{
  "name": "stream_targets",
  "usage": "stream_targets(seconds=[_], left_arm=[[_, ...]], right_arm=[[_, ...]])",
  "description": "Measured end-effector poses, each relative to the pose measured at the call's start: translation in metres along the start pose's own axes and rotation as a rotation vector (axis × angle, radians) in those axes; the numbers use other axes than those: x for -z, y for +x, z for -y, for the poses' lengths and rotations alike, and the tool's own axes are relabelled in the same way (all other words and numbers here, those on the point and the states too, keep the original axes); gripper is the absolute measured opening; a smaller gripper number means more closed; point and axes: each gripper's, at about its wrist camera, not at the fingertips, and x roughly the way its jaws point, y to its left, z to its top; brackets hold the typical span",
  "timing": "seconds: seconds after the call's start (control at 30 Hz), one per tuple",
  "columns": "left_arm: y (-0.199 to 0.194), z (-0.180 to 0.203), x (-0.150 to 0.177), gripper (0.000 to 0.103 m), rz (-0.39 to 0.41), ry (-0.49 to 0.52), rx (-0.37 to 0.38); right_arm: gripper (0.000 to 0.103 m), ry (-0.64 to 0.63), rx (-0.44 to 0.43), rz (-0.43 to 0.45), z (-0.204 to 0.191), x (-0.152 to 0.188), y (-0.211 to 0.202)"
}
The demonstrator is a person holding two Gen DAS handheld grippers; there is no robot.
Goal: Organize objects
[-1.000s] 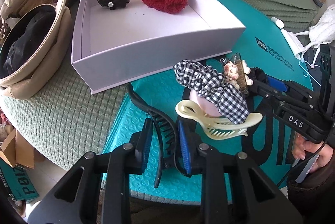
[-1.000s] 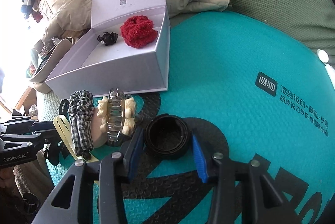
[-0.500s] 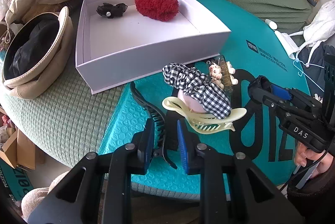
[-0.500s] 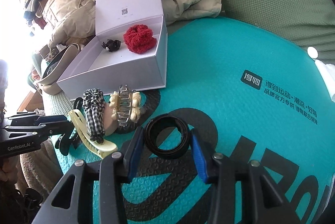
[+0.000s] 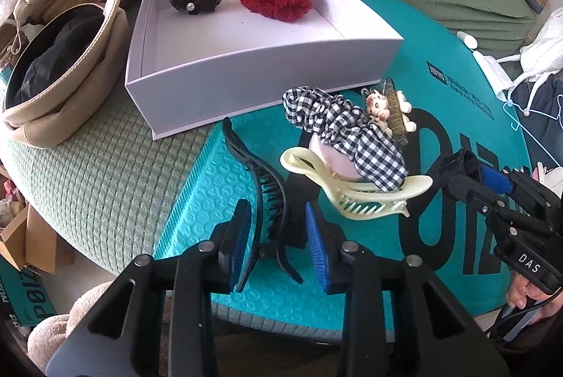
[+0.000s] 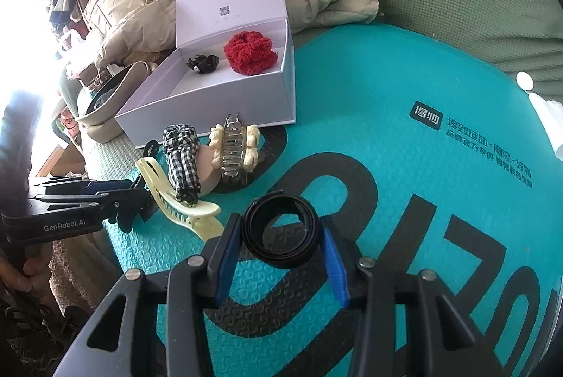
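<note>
Gripping the black claw clip [image 5: 267,197] a second ago, the left gripper [image 5: 278,246] now stands open around it; the right gripper [image 6: 281,257] still pinches the black ring [image 6: 281,231].

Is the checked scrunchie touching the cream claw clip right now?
Touching. In the left wrist view the checked scrunchie drapes down onto the cream claw clip, its lower end resting on the clip's upper arm with no gap. The right wrist view agrees.
</note>
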Motion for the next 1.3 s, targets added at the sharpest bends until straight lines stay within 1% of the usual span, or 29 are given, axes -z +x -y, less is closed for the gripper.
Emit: stream_targets(seconds=[0.07,0.13,0.17,0.23,0.3,0.53,0.63,0.7,0.83,0.93,1.03,1.13,1.3], left_arm=[[0.005,0.001,0.000,0.030,-0.008,-0.003,-0.015],[0.005,0.002,0.001,0.028,0.013,-0.001,-0.026],[0.005,0.002,0.002,0.019,0.014,0.006,-0.036],[0.003,0.001,0.002,0.019,0.014,0.004,-0.013],[-0.002,-0.004,0.002,0.019,0.013,-0.026,0.018],[-0.024,-0.013,0.008,0.019,0.045,-0.050,0.034],[-0.034,-0.016,0.013,0.019,0.059,-0.060,0.025],[-0.042,-0.019,0.018,0.019,0.071,-0.072,0.015],[-0.061,-0.029,0.029,0.019,0.099,-0.106,-0.025],[-0.075,-0.037,0.039,0.019,0.115,-0.131,-0.053],[-0.084,-0.041,0.047,0.019,0.127,-0.147,-0.066],[-0.093,-0.040,0.055,0.019,0.139,-0.146,-0.074],[-0.111,-0.035,0.065,0.019,0.169,-0.141,-0.081]], right_arm=[[0.044,-0.002,0.004,-0.003,0.000,0.000,0.001],[0.044,-0.004,0.004,-0.004,0.000,0.000,0.001],[0.044,-0.005,0.005,-0.004,0.000,0.001,0.001],[0.044,-0.004,0.005,-0.005,0.001,0.001,0.001],[0.044,-0.003,0.003,-0.005,0.001,0.001,0.001],[0.044,-0.020,-0.013,0.009,-0.004,-0.002,-0.004],[0.044,-0.041,-0.031,0.017,-0.011,-0.004,-0.007],[0.044,-0.060,-0.061,0.028,-0.017,-0.005,-0.009],[0.044,-0.103,-0.106,0.039,-0.034,-0.008,-0.012],[0.044,-0.140,-0.156,0.038,-0.048,-0.011,-0.010],[0.044,-0.166,-0.174,0.038,-0.060,-0.013,-0.009],[0.044,-0.190,-0.197,0.051,-0.070,-0.010,-0.017],[0.044,-0.220,-0.214,0.049,-0.080,-0.006,-0.025]])
